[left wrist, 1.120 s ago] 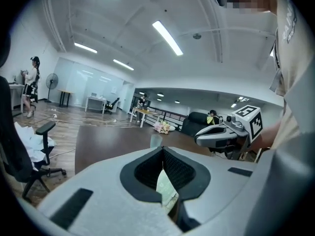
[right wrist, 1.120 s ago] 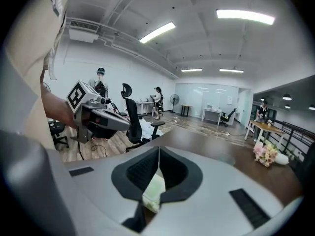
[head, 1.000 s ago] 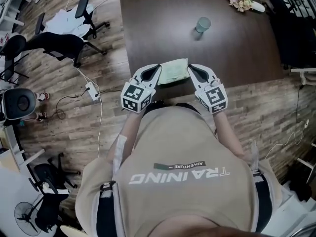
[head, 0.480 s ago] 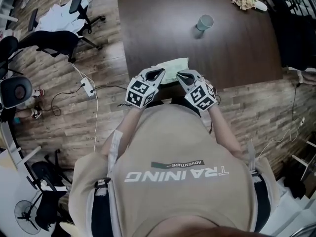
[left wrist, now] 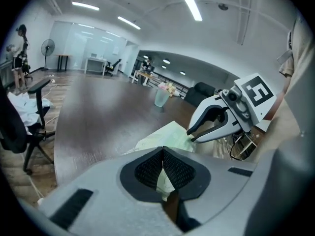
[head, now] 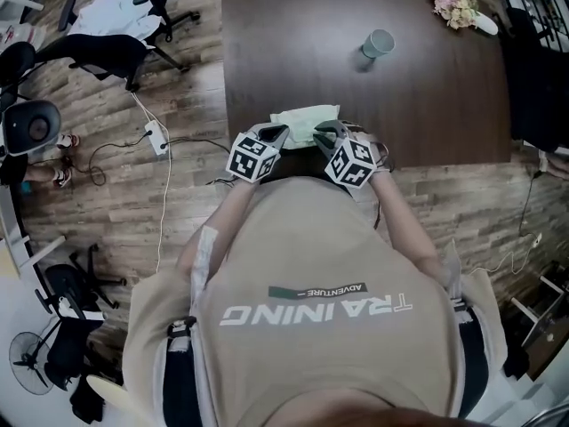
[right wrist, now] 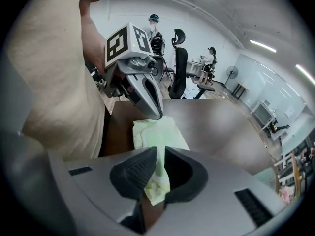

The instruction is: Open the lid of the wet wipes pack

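The pack [head: 307,121] lies pale green at the near edge of the desk [head: 356,96], just in front of the person. In the head view both claws cover its near corners, and the shirt [head: 311,265] fills the lower half of the picture, hiding the desk's front edge below them. No view shows the lid clearly: the top of the pack reads only as a flat, pale, slightly crumpled surface.

The left claw [head: 277,132] is nearly closed. In its own view the ribbed pads meet at their tips, with a sliver of the pack's edge pinched between them lower down. The right claw [head: 325,132] is also narrow, clamped on a fold of the pack's soft edge that hangs down between its pads. Each claw shows in the other's view, with its tip at the opposite side of the pack.

The desk is dark brown and mostly bare. A grey cup [head: 379,43] stands well beyond the pack, and flowers [head: 455,2] lie at the far right corner; both are blurred and small in the left gripper view. Around it is a wood-plank floor [head: 133,212] with cables and a power strip [head: 153,137]. Office chairs [head: 98,53] stand to the left, and a fan [head: 27,363] is cut off at the lower left. The room is a bright open office with ceiling strip lights, and distant people are too small to make out.
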